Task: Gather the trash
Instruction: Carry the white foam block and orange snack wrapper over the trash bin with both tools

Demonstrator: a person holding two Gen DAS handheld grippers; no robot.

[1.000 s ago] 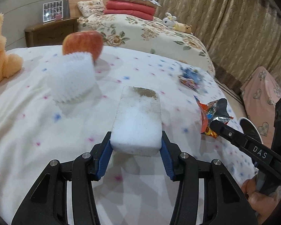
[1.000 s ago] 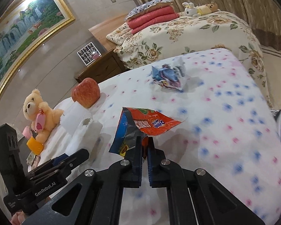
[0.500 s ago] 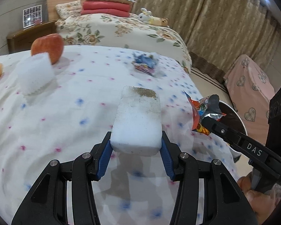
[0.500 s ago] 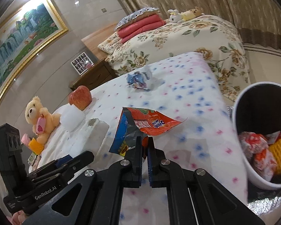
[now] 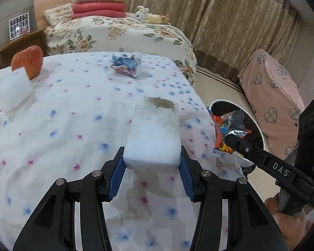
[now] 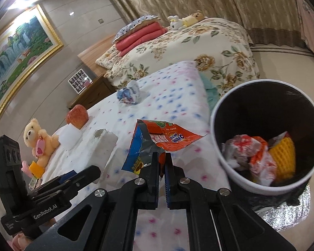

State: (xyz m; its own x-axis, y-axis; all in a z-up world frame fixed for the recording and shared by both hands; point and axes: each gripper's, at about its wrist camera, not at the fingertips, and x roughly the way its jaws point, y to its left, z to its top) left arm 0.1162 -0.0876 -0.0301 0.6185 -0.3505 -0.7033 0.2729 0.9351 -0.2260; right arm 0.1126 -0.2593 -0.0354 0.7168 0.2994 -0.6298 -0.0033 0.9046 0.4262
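Observation:
My left gripper [image 5: 152, 163] is shut on a white foam block [image 5: 155, 133] with a dirty far end, held above the dotted bedspread; the block also shows in the right wrist view [image 6: 101, 146]. My right gripper [image 6: 161, 159] is shut on an orange and blue snack wrapper [image 6: 163, 138], held near the bed's edge beside the white trash bin [image 6: 240, 167], which holds several wrappers. The wrapper also shows in the left wrist view [image 5: 228, 125]. A crumpled blue wrapper [image 5: 125, 64] lies farther back on the bed.
A red apple [image 5: 28, 60] and a white foam net [image 5: 13, 92] sit at the bed's left. A teddy bear [image 6: 38, 140] lies beyond them. A second floral bed [image 5: 119, 33], a wooden nightstand [image 5: 16, 46] and a pink covered object [image 5: 276, 96] stand around.
Both grippers have swung right toward the bed's edge with their loads. The trash bin has come into full view close to the right gripper.

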